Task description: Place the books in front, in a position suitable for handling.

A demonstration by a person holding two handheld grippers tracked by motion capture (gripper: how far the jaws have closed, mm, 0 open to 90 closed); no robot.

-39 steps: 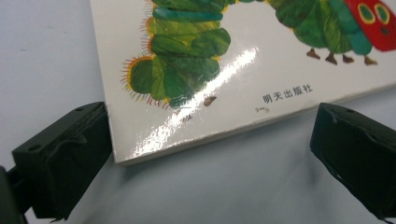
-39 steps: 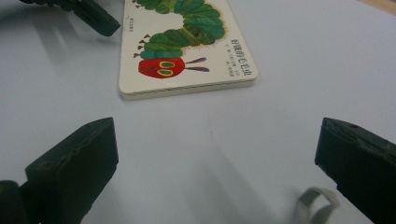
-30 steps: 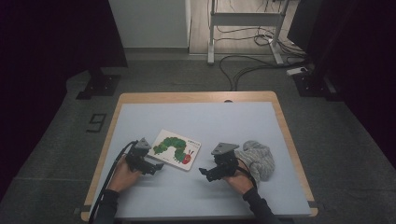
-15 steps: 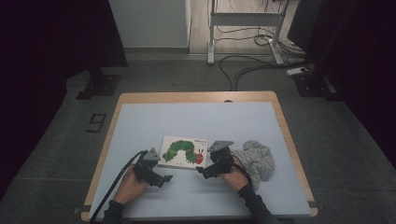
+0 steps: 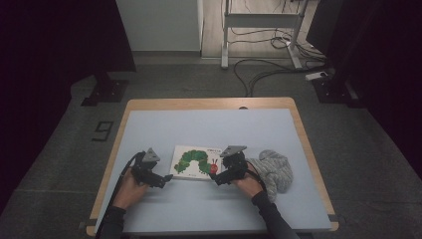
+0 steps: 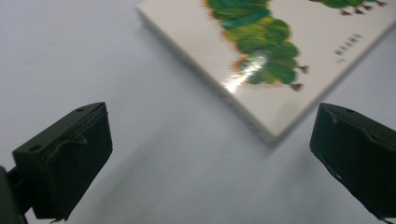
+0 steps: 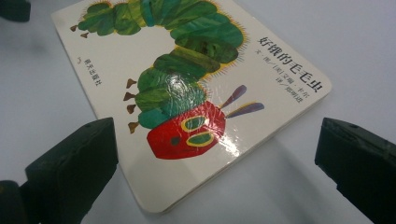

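Observation:
A white board book [image 5: 196, 162] with a green caterpillar on its cover lies flat near the front middle of the pale blue table [image 5: 209, 124]. In the left gripper view the book [image 6: 275, 60] has a corner pointing at the gap between the jaws. My left gripper [image 5: 166, 178] sits just left of the book, open and holding nothing, as the left gripper view [image 6: 210, 158] confirms. My right gripper [image 5: 217, 180] hovers at the book's right end, open. In the right gripper view the book [image 7: 187, 93] lies between and beyond the wide jaws [image 7: 215, 172], caterpillar head nearest.
A crumpled grey knitted cloth [image 5: 273, 169] lies right of the right hand. The table has a wooden rim [image 5: 209, 103]. Beyond the far edge are floor cables [image 5: 268, 69] and a metal stand [image 5: 259, 30].
The book has shifted to the right on the table. My left gripper followed it right and a little toward the front edge. The right gripper stayed nearly in place.

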